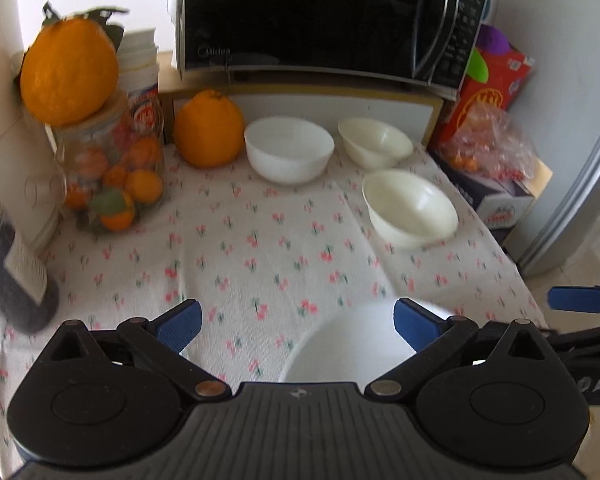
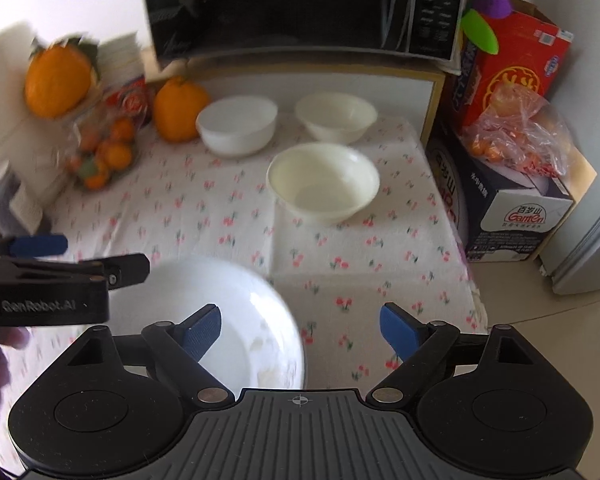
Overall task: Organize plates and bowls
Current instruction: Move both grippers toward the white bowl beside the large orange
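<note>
Three bowls sit on the floral tablecloth (image 1: 260, 240): a white bowl (image 1: 289, 148) at the back, a cream bowl (image 1: 374, 142) to its right, and a second cream bowl (image 1: 410, 208) nearer. A white plate (image 1: 352, 344) lies near the table's front edge, under my grippers. My left gripper (image 1: 298, 326) is open and empty above the plate's left side. My right gripper (image 2: 300, 330) is open and empty above the plate's (image 2: 220, 320) right rim. The same bowls show in the right wrist view: white (image 2: 238, 124), cream at the back (image 2: 336, 116), cream nearer (image 2: 323, 182).
A black microwave (image 1: 320, 16) stands on a shelf behind the bowls. A large orange (image 1: 208, 130), a jar of small oranges (image 1: 112, 176) and a dark canister (image 1: 8, 268) stand at the left. Boxes and a bag of fruit (image 2: 512, 128) stand beyond the table's right edge.
</note>
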